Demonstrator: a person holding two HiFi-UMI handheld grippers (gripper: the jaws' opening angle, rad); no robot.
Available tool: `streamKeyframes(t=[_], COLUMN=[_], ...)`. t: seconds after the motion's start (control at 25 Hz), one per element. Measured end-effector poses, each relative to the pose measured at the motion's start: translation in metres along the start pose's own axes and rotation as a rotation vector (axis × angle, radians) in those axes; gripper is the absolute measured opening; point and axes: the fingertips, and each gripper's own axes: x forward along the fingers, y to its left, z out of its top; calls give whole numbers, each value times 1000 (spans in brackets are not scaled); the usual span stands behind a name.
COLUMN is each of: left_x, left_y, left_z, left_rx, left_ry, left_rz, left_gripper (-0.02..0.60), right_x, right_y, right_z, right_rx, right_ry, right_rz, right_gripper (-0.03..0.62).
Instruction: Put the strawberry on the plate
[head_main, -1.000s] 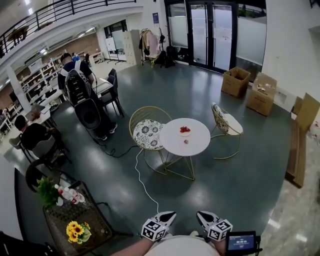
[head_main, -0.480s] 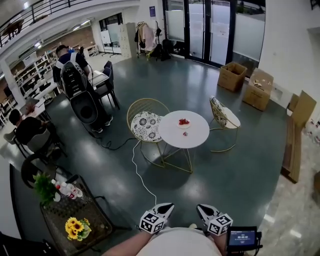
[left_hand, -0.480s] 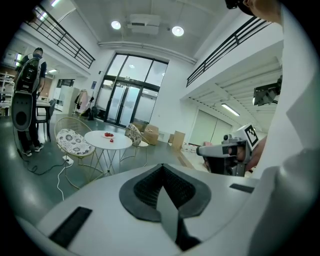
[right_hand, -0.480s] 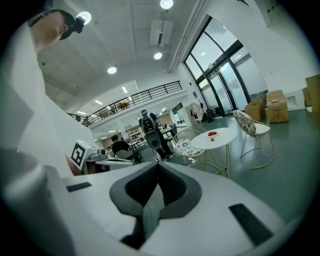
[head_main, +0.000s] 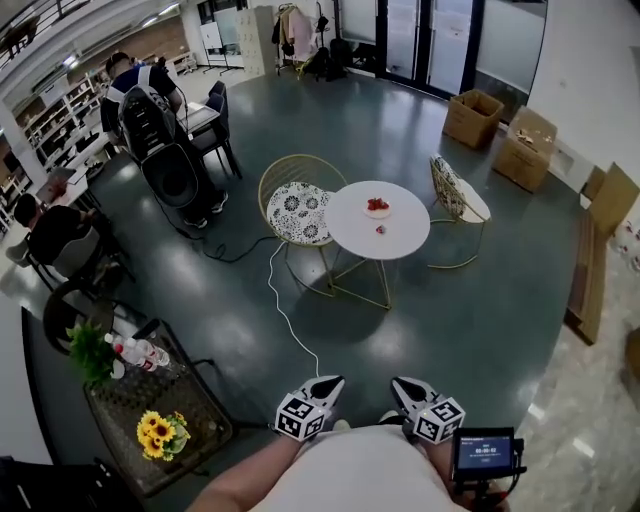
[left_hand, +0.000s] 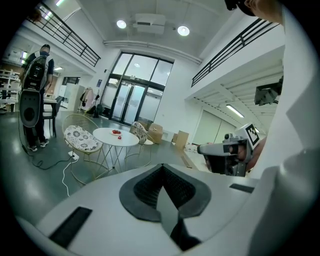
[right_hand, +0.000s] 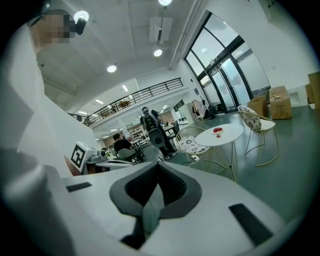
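Note:
Far ahead stands a round white table (head_main: 400, 232) that bears a small plate (head_main: 377, 212) of red strawberries. One loose strawberry (head_main: 379, 230) lies on the tabletop just in front of the plate. The table (left_hand: 107, 136) and the plate (left_hand: 116, 132) also show small in the left gripper view, and the plate (right_hand: 217, 131) in the right gripper view. My left gripper (head_main: 330, 384) and right gripper (head_main: 404, 385) are held close to my body, several steps from the table. Both are shut with nothing between their jaws.
Two gold wire chairs, the left chair (head_main: 298, 210) and the right chair (head_main: 458, 203), flank the table. A white cable (head_main: 285, 312) runs across the dark floor. A low dark table (head_main: 160, 425) with sunflowers and bottles stands at my left. Cardboard boxes (head_main: 500, 135) lie at the far right; people sit at the far left.
The round table has shifted up in the head view. Both grippers sit higher in the frame. Their jaws have stayed shut.

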Motion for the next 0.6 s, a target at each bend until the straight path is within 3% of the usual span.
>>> streamKeyframes(t=[0.6], left_x=[44], left_y=[48], left_z=[15], left_rx=[-40], left_ry=[19], left_rz=[30], left_gripper=[6], right_x=[62], right_y=[-44], right_z=[19], right_rx=[17], right_ry=[55], right_rz=[54], right_gripper=[7])
